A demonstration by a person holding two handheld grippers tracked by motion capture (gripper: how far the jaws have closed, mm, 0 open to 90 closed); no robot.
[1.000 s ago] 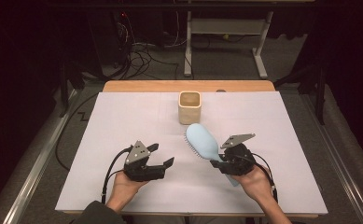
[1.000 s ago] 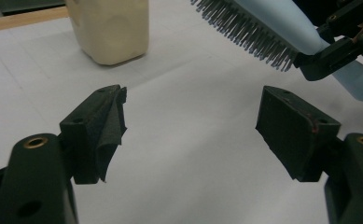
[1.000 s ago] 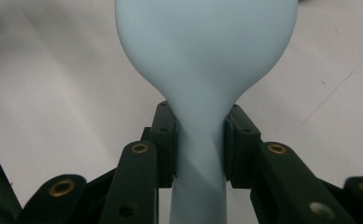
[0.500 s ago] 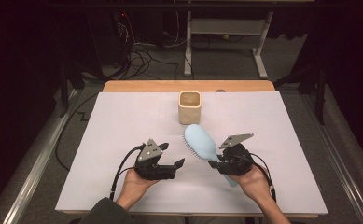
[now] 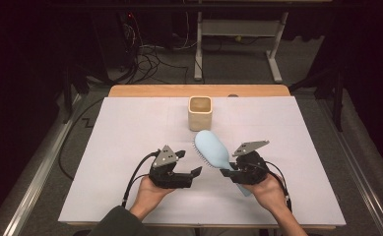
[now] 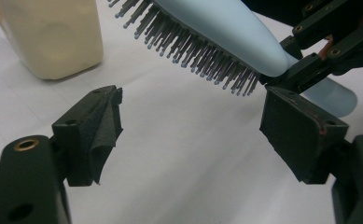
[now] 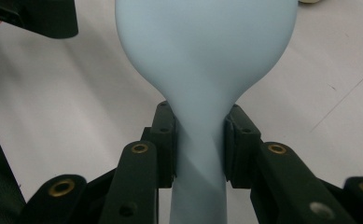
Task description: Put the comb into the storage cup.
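A light blue hairbrush (image 5: 211,147) hangs over the white table cover, bristles down, its head pointing toward a beige square cup (image 5: 200,112). My right gripper (image 5: 230,171) is shut on the brush's narrow neck; in the right gripper view both pads press on the hairbrush (image 7: 202,46) just below its head, within my right gripper (image 7: 200,140). My left gripper (image 5: 189,163) sits left of the brush. Its jaws have just been opening and stand wide with nothing between them. In the left gripper view my left gripper (image 6: 193,121) faces the hairbrush (image 6: 226,23) bristles, with the cup (image 6: 53,37) behind.
The white cover (image 5: 130,132) spreads over a wooden table whose far edge (image 5: 154,91) shows behind the cup. Cables trail from both grippers toward the near edge. Beyond the table lie floor cables and a metal frame (image 5: 238,49).
My left gripper has slid right across the table toward the brush. The right gripper and the brush have stayed put.
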